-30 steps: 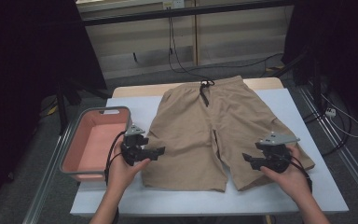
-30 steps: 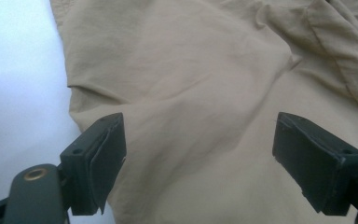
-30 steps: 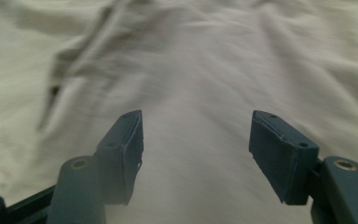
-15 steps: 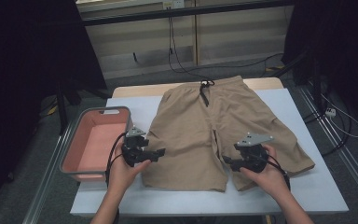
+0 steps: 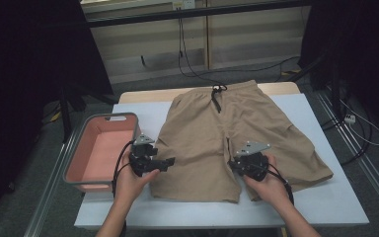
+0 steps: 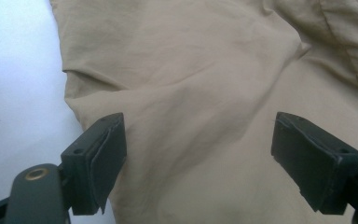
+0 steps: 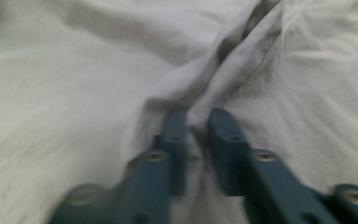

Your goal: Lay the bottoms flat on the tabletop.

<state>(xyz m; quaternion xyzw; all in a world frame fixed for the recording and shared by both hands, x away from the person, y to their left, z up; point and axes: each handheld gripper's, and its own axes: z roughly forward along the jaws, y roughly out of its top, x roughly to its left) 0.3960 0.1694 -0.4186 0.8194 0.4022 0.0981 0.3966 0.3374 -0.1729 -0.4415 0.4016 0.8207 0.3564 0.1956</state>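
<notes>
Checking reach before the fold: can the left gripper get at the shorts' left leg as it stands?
Probably yes. The left gripper has its jaws open right over the shorts fabric near the outer edge, nothing between. The bin sits off to the side, clear of it.

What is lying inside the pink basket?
The pink basket looks empty: its bare pink floor shows. The left gripper and its cable cover the near right corner, so that part stays unseen.

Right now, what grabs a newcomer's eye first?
The tan shorts spread flat across the white table, drawstring at the far edge. The right gripper has just closed, pinching a fold of them; the left gripper hangs open over the other leg. A pink bin sits left.
</notes>
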